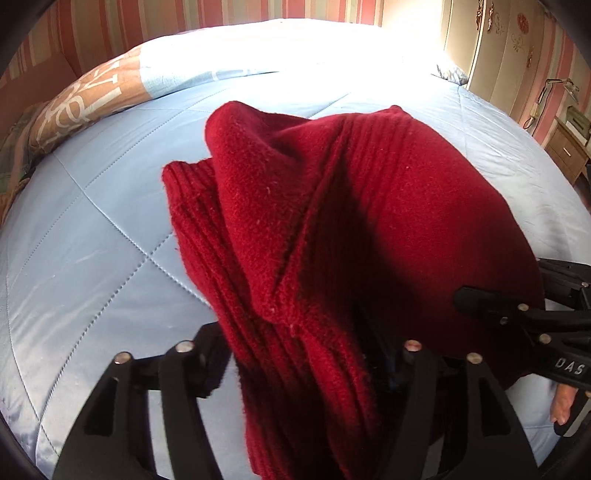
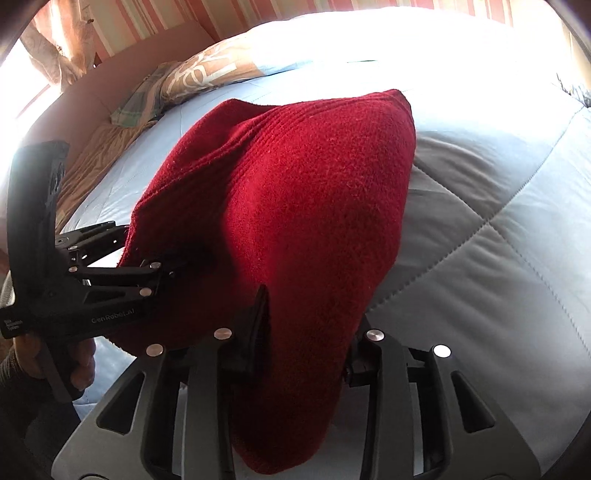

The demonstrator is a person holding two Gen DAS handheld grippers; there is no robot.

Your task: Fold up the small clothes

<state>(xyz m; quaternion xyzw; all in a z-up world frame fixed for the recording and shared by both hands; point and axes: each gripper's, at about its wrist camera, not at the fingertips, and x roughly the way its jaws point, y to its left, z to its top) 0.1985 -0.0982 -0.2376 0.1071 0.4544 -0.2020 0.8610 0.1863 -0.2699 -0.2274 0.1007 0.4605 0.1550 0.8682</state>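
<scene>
**Red knit garment held over a quilted bed**

A dark red knitted garment, ribbed along its edges and fuzzy across its broad face, hangs bunched in soft folds above a pale blue quilted bedspread stitched in a diamond pattern with a satin sheen. The left tongs stand spread, the ribbed cloth draping down between their black plastic fingers; whether the pads press on it cannot be told. The right tongs straddle a thick hanging fold of the same garment, their dark pads close against the wool on both sides, pinching it. In the right wrist view, white lettering on the left tool's black body reads "GenRobot.AI"; in the left wrist view, the letters "DAS" show on the right tool. A hand grips the left tool's handle. Toward the head of the bed lies a tan pillow printed with large white letters, too distorted to read. Striped pink wallpaper lines the room.
</scene>
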